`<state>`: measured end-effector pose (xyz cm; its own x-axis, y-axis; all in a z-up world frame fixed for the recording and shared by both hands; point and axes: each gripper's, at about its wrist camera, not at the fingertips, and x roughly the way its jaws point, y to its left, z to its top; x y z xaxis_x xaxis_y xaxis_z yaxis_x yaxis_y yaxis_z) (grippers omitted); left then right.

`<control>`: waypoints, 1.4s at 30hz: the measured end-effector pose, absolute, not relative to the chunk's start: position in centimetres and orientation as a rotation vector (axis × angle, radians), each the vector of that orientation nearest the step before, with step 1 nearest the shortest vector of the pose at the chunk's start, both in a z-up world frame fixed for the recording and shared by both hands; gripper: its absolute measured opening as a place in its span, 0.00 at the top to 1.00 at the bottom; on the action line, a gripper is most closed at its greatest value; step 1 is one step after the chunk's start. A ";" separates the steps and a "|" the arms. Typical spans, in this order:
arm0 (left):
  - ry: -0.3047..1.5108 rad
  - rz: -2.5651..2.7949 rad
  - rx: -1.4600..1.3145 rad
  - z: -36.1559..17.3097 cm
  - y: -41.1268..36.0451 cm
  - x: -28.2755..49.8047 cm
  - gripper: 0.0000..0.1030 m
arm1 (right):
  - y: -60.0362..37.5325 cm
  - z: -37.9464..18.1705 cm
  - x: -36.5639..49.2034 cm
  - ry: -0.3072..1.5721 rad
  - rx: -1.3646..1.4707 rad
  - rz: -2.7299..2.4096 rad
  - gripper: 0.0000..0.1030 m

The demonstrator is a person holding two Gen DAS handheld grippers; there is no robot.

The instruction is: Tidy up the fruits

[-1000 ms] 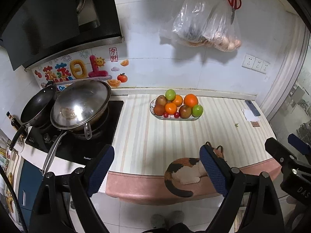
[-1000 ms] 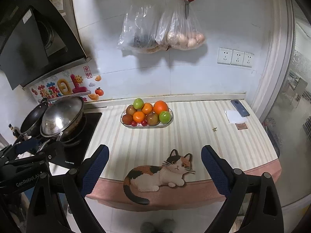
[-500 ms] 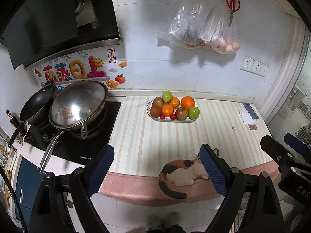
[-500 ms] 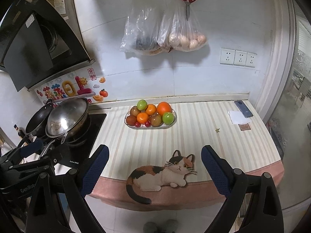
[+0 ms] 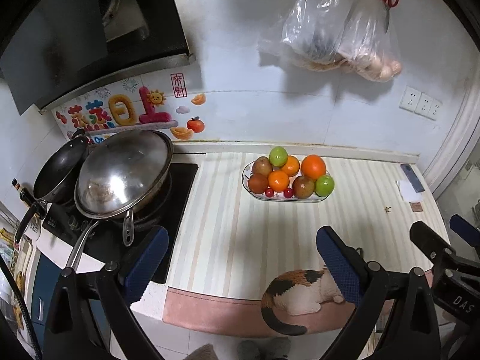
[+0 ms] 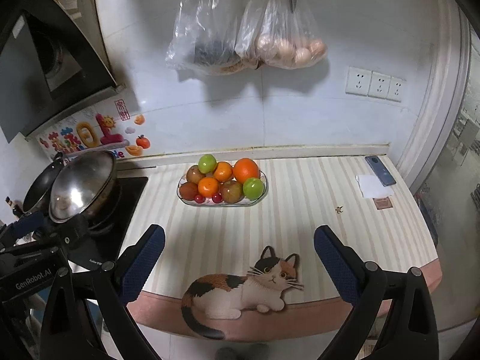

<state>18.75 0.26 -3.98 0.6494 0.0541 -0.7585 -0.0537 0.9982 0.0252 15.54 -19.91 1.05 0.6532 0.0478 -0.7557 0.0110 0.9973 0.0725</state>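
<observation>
A clear glass dish (image 5: 321, 199) (image 6: 261, 196) at the back of the striped counter holds a pile of fruit: a large orange (image 5: 313, 166) (image 6: 246, 170), green apples (image 5: 324, 185) (image 6: 253, 188), small oranges, brownish apples and two cherries (image 5: 288, 192). My left gripper (image 5: 241, 256) is open and empty, held over the counter's front edge, well short of the dish. My right gripper (image 6: 238, 255) is open and empty too, above the cat picture (image 6: 240, 288). The right gripper also shows at the right edge of the left wrist view (image 5: 444, 246).
A stove (image 5: 126, 225) with a lidded steel wok (image 5: 123, 174) and a black pan (image 5: 58, 169) stands at the left. Plastic bags (image 6: 246, 30) and scissors hang on the wall. A phone (image 6: 380, 170), a paper (image 6: 373, 186) and a small card lie at the right.
Both grippers have moved closer to the counter and a little left; the dish looms somewhat larger. Both stay open and empty.
</observation>
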 end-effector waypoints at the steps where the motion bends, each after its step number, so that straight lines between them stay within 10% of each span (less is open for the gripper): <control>1: 0.864 0.067 0.005 -4.2 0.3 19.1 0.02 | -19.8 0.7 16.1 0.865 0.070 0.017 0.01; 42: 0.903 0.048 0.014 -5.6 -0.6 21.1 0.02 | -20.6 -1.1 18.3 0.906 0.039 -0.003 0.01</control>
